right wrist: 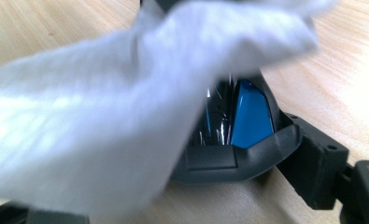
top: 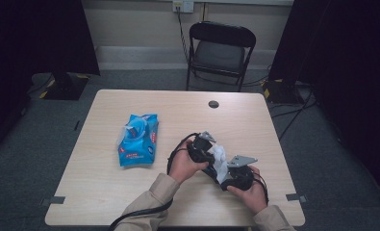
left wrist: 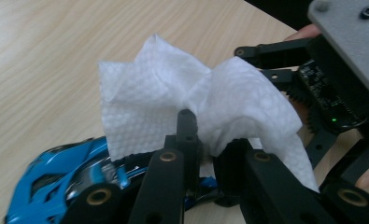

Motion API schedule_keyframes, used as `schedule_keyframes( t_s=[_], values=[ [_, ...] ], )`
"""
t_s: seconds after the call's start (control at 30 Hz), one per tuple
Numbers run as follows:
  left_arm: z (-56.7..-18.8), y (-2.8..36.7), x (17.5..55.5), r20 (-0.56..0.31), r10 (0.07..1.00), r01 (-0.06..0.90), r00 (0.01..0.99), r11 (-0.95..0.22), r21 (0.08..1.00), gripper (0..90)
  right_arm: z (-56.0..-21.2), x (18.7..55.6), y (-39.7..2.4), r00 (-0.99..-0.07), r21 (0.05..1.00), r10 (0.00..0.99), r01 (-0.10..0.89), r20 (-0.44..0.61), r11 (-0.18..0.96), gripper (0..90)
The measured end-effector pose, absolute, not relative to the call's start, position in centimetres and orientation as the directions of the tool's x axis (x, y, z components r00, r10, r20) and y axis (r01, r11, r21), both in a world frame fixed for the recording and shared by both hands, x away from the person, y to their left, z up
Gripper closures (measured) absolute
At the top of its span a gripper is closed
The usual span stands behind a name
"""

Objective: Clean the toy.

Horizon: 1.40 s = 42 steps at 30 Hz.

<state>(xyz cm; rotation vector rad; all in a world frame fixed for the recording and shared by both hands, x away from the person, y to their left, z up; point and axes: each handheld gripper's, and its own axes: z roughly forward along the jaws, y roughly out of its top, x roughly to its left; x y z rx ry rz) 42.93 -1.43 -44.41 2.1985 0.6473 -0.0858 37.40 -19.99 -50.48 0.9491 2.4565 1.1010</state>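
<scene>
Wipe (left wrist: 196, 102) pinched in my left gripper (left wrist: 205, 144) to rub the blue toy car (right wrist: 247, 114), which my right gripper (top: 226, 179) clamps steady near the desk's (top: 130, 202) right edge.

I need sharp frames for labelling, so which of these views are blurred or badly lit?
High view: dim, dark room edges, yet the table and the wipes pack are readable. Left gripper view: sharp and evenly lit on the white wipe and the blue toy car. Right gripper view: the wipe is close and badly out of focus; the table's far right corner is overexposed.
</scene>
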Motion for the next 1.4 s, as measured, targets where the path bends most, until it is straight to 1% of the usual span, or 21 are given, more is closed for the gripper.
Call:
schedule_keyframes(
  t_s=[0.23,0.4,0.43,1.07,1.4],
  values=[
    [-45.5,-3.2,42.7,-0.301,0.39,0.479,0.87,-0.533,0.697,82.1,-50.5,37.4,-20.0,-0.743,0.745,0.67,0.451,0.007,0.492,24.3],
    [-46.6,-4.2,42.5,-0.291,0.37,0.463,0.882,-0.567,0.682,82.0,-50.5,37.4,-20.0,-0.743,0.744,0.669,0.451,0.007,0.493,24.4],
    [-46.7,-4.2,42.5,-0.297,0.376,0.47,0.878,-0.559,0.683,81.9,-50.5,37.4,-20.0,-0.743,0.744,0.669,0.452,0.009,0.492,24.3],
    [-46.5,-4.4,42.9,-0.254,0.38,0.444,0.889,-0.583,0.681,82.2,-50.5,37.4,-20.0,-0.743,0.744,0.669,0.452,0.008,0.492,24.4],
    [-46.4,-3.8,43.1,-0.253,0.388,0.448,0.886,-0.577,0.682,82.0,-50.5,37.4,-20.0,-0.743,0.744,0.669,0.451,0.008,0.493,24.4]
  ],
)
